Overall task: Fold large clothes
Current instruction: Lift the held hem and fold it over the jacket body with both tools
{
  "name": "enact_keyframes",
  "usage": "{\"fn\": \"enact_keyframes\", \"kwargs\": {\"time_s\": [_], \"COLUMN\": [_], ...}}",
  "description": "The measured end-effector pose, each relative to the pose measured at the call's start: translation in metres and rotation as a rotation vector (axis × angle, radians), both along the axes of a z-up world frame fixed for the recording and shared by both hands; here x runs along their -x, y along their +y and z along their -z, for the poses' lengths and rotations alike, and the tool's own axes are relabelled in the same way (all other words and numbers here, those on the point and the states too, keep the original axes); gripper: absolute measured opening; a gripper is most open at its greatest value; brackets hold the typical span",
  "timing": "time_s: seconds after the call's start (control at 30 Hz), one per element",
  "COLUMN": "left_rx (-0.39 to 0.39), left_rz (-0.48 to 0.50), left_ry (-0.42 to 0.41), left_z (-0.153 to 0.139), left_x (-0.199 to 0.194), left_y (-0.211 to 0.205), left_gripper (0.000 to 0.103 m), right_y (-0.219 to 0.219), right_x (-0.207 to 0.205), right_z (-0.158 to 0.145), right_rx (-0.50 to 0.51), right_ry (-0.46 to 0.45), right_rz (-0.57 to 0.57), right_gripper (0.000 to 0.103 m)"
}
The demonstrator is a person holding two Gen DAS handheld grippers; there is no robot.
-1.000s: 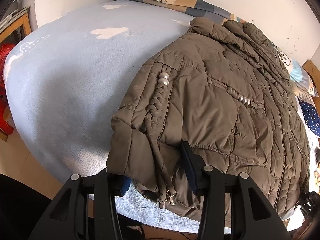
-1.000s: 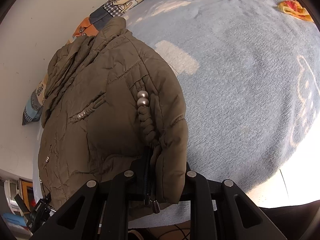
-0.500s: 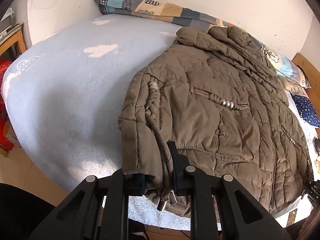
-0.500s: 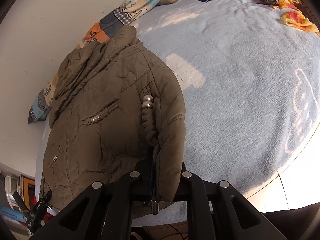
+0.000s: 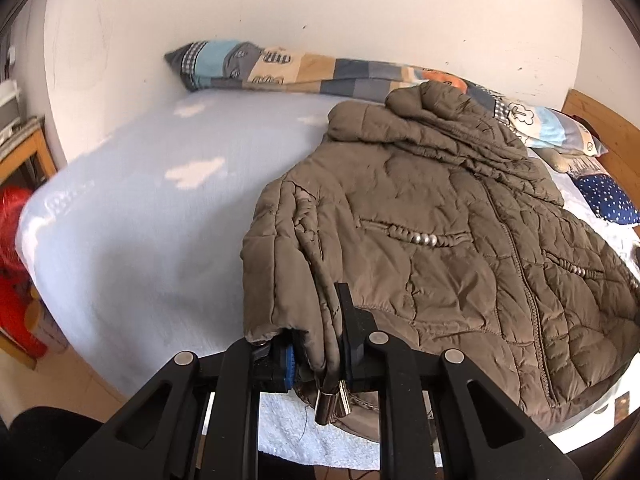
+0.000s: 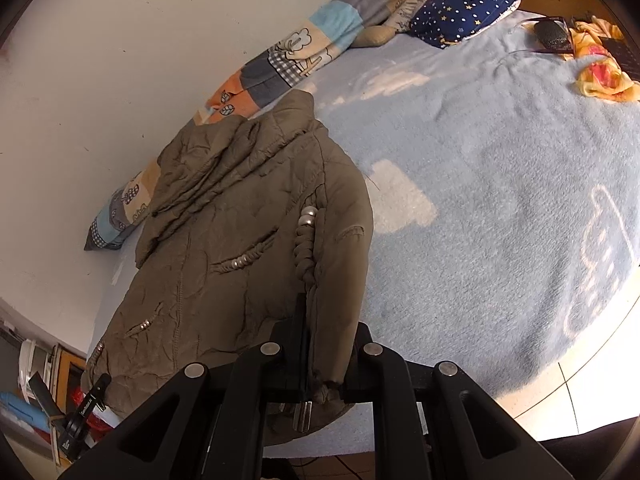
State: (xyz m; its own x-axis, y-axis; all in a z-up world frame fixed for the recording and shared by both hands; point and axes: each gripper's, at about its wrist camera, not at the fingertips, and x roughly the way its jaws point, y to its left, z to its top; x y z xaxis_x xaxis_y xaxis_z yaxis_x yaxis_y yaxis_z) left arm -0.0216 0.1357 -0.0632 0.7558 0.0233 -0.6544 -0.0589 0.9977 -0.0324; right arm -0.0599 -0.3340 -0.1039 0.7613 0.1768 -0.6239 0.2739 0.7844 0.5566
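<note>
Jacket (image 5: 460,248) lies spread front-up on the bed (image 5: 140,220), its collar toward the patchwork quilt (image 5: 288,70) along the wall and its hem near the bed's front edge. It is olive-brown, quilted, with braided trim and silver beads across the chest.

Left gripper (image 5: 320,344) is clamped on the cuff end of one sleeve (image 5: 276,264). Its jaws stand nearly together, with only the bunched fabric and a braided cord between them; a blue pad shows on the left finger. Two metal cord tips (image 5: 332,404) hang just below the jaws. The sleeve runs from the shoulder down to the gripper along the jacket's side, its cuff raised off the blanket.

Right gripper (image 6: 320,360) likewise pinches the other sleeve (image 6: 340,264) near its cuff. The jaws are narrow, closed on folded fabric with a braided cord (image 6: 305,248) beside it, and metal cord tips (image 6: 302,414) dangle under the fingers. This sleeve lies along the jacket's outer edge, next to bare blue blanket.

In the right wrist view a star-print navy pillow (image 6: 464,12) sits at the far end of the bed near the wooden headboard, and a yellow cloth (image 6: 604,76) lies at the bed's far corner, well apart from the jacket. A red object (image 5: 12,280) is on the floor beside the bed in the left wrist view.
</note>
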Motion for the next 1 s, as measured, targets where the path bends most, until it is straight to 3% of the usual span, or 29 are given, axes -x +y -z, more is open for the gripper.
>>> {"fn": "enact_keyframes", "kwargs": {"time_s": [0.33,0.73,1.0], "left_rx": [-0.05,-0.087,-0.053], "left_rz": [0.016,0.023,0.026], "left_ry": [-0.034,-0.065,-0.057], "left_z": [-0.008,-0.018,-0.026], "left_x": [0.006,0.013,0.015], "left_y": [-0.003,-0.007,-0.001], "left_gripper": [0.016,0.016,0.016], "right_y": [0.008,0.011,0.01], "right_x": [0.005,0.017,0.028], "right_z": [-0.016,-0.026,-0.034], "right_rx": [0.082,0.099,0.099], "right_ry": [-0.048,-0.077,-0.091], "right_rz": [-0.016,-0.039,-0.048], "right_gripper": [0.011,0.01,0.01]}}
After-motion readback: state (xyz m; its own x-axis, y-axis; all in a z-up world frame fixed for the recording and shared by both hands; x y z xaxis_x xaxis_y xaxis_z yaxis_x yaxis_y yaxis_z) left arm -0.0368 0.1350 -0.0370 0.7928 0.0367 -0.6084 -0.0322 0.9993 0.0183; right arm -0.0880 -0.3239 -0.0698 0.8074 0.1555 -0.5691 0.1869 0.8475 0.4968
